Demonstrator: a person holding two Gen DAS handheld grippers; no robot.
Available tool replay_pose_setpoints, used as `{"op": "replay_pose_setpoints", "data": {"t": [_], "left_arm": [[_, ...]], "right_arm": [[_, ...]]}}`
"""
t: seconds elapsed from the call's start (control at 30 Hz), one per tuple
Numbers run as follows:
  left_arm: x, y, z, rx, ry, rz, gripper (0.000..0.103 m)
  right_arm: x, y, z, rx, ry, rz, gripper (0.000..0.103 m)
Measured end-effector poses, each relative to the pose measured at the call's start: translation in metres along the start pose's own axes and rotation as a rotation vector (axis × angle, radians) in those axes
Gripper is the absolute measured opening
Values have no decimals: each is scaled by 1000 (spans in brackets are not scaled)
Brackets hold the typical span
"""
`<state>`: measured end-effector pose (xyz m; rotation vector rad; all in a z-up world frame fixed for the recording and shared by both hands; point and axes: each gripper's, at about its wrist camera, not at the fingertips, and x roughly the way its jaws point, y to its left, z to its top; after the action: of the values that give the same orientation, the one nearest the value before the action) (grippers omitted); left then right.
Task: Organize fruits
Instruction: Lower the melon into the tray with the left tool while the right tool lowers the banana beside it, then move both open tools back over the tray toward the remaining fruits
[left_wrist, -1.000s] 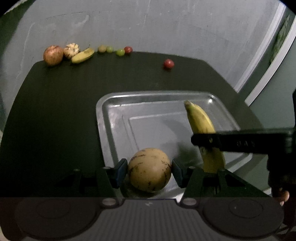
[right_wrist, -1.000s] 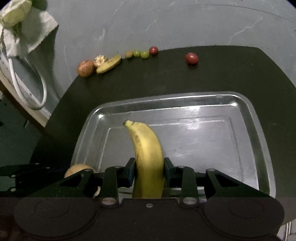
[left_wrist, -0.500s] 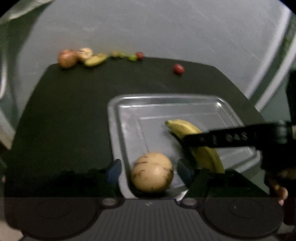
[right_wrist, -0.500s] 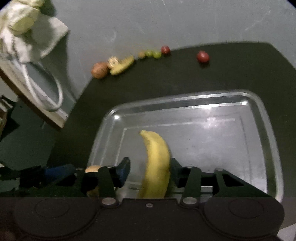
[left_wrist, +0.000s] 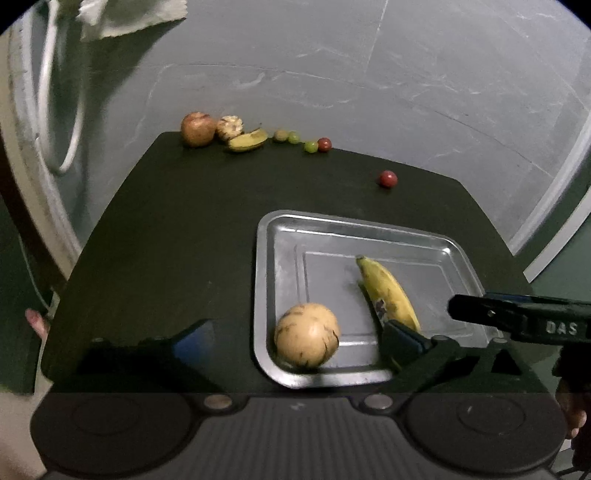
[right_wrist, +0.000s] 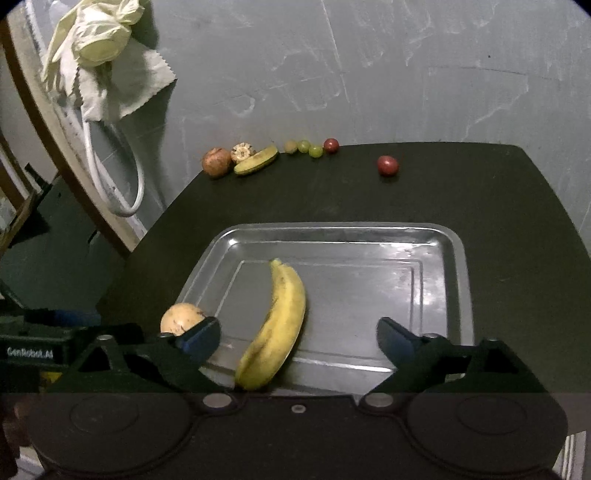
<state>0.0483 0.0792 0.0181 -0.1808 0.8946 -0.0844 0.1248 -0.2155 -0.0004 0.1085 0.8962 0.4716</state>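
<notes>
Fruits first: a long yellow banana (right_wrist: 277, 325) lies flat in the shallow silver metal tray (right_wrist: 458, 295), lower middle of the right wrist view, with a round tan fruit with dark speckles (left_wrist: 306, 340) sitting in the tray's lower left corner in the left wrist view, a bit apart from the banana. Both tongs are spread wide and gripping nothing. The left tongs (left_wrist: 299, 341) straddle the round fruit without touching it, one blue-padded finger off over the dark worktop (left_wrist: 166, 229) at lower left, the other down by the banana's near end. The right tongs (right_wrist: 297, 341) sit either side of the banana, with clear gaps.

Up at the far edge of the worktop, top middle of both views, there's a row: a reddish apple (right_wrist: 217, 161), a pale knobbly fruit (right_wrist: 242, 151), a small yellow-green banana (right_wrist: 256, 160), a few small green grapes (right_wrist: 303, 147) and a dark red round fruit (right_wrist: 331, 145). Another small red fruit (right_wrist: 387, 165) sits alone to the right of that row. A pale cloth (right_wrist: 92, 48) hangs at upper left.
</notes>
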Motion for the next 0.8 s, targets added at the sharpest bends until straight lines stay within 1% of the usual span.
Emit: {"op": "replay_pose_setpoints", "data": {"t": [0.03,0.07,0.2,0.33,0.67,0.8], "left_arm": [[-2,-2,-1,-3,3,11,102],[-3,-3,-2,-4,6,21,102],[-1,-10,-3,22,46,60,103],[-1,-20,-8,52,78,87,103],[-4,-47,-16,124,104,127,103],[-3,-59,-15,169,110,154,103]], "right_arm": [[-3,-1,-1,-6,4,-3,101],[-5,-2,-2,-11,11,-8,102],[-11,-6,-8,-16,48,-34,102],[-17,-15,-15,-8,68,-64,102],[-25,-40,-25,68,105,-156,102],[-24,-50,-24,111,96,-210,102]]}}
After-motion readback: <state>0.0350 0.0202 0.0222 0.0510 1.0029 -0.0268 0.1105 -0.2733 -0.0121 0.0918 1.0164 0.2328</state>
